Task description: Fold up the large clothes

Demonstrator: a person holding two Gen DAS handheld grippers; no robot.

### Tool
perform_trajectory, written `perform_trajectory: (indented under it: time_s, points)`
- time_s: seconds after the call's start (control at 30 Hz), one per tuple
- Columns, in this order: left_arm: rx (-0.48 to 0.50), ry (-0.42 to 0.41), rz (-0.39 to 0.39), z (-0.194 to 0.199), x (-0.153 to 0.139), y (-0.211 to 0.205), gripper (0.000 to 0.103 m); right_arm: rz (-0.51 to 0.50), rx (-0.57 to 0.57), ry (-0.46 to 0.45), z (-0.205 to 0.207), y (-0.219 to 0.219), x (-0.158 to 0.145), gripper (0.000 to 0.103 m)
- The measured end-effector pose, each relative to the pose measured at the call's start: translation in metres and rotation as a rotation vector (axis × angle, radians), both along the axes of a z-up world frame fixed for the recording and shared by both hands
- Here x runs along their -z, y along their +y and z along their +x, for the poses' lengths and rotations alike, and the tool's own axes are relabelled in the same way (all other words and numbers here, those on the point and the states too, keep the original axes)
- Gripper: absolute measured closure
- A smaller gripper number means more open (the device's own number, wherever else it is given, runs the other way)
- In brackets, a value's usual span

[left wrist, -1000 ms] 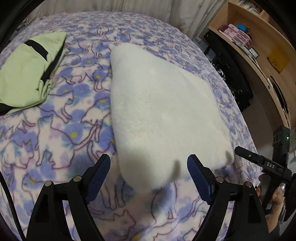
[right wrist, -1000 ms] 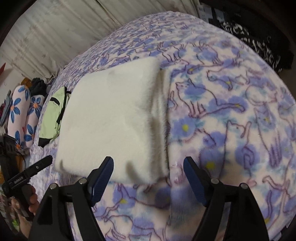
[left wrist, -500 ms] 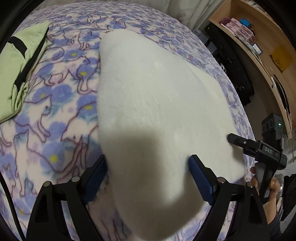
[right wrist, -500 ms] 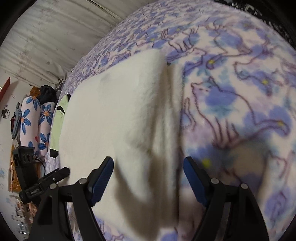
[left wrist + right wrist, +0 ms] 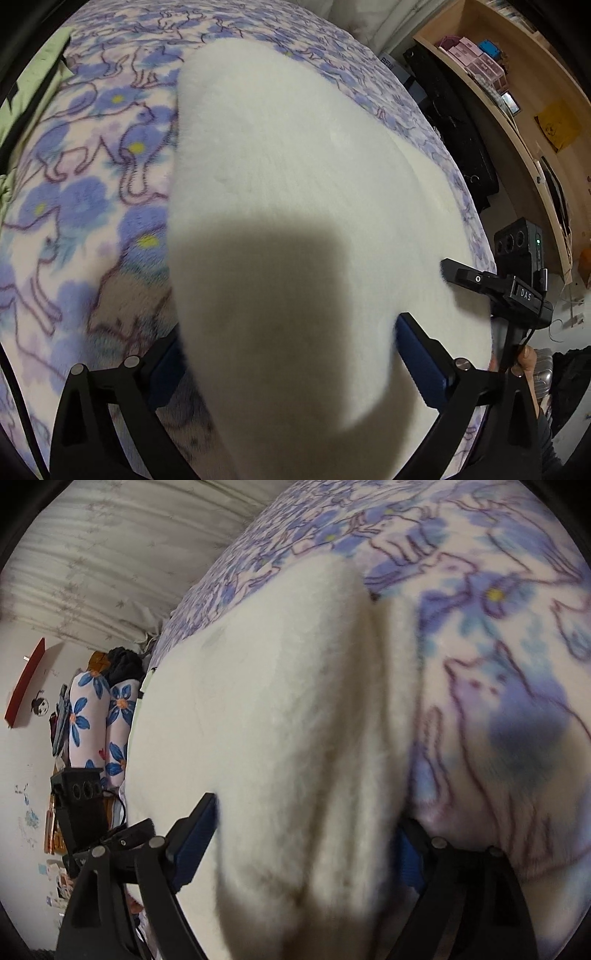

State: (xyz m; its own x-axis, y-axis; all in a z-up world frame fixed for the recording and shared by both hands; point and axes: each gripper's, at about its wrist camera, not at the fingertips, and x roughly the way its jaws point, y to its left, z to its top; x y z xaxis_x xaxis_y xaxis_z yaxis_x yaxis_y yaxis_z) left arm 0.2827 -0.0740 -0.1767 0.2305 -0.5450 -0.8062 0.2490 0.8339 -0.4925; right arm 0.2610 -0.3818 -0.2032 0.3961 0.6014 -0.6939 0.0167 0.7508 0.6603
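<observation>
A folded white fleece garment point(image 5: 295, 177) lies on the bed with the blue cat-print blanket point(image 5: 74, 192). My left gripper point(image 5: 291, 362) is open, its jaws set either side of the garment's near corner, which fills the gap between them. My right gripper point(image 5: 306, 845) is open the same way around the garment's point(image 5: 266, 720) other near corner, where the layered folded edge shows. The right gripper also shows in the left wrist view point(image 5: 495, 288) at the garment's right edge. The left gripper shows at the left in the right wrist view point(image 5: 110, 834).
A light green garment point(image 5: 22, 96) lies at the bed's far left. A wooden shelf unit point(image 5: 517, 92) with small boxes stands right of the bed. Flower-print bolsters point(image 5: 96, 723) and a curtain point(image 5: 110, 554) lie beyond the bed's far side.
Both grippers have moved forward and down onto the white garment's near corners. The garment now fills the space between each pair of open jaws.
</observation>
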Motion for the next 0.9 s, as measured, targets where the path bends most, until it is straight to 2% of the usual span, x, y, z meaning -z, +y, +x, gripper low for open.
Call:
perform_trajectory:
  time_s: [0.27,0.33,0.37,0.43,0.5,0.57,0.7,0.9]
  points:
    - [0.051,0.033,-0.023,0.018,0.012,-0.01,0.0,0.009,-0.029,-0.015,0.011,0.006,0.003,0.016]
    - [0.049,0.026,-0.02,0.02,0.013,-0.016,0.0,0.0,-0.022,-0.03,0.008,0.007,0.002,0.018]
    - [0.044,0.019,-0.015,0.019,0.012,-0.017,0.001,-0.001,-0.02,-0.04,0.007,0.008,0.001,0.023]
    - [0.024,-0.011,0.007,0.017,0.008,-0.02,0.005,0.012,-0.014,-0.049,0.004,0.01,-0.003,0.034]
    - [0.005,-0.047,0.034,0.012,0.001,-0.023,0.013,-0.002,-0.004,-0.055,0.001,0.013,-0.009,0.047]
    - [-0.011,-0.092,0.067,0.006,-0.008,-0.026,0.022,-0.03,0.006,-0.067,-0.002,0.016,-0.017,0.054]
    - [-0.023,-0.167,0.129,-0.005,-0.027,-0.033,0.035,-0.041,0.033,-0.11,-0.014,0.024,-0.037,0.059]
    - [-0.027,-0.209,0.159,-0.033,-0.049,-0.015,0.04,-0.072,0.015,-0.16,-0.042,0.053,-0.061,0.061]
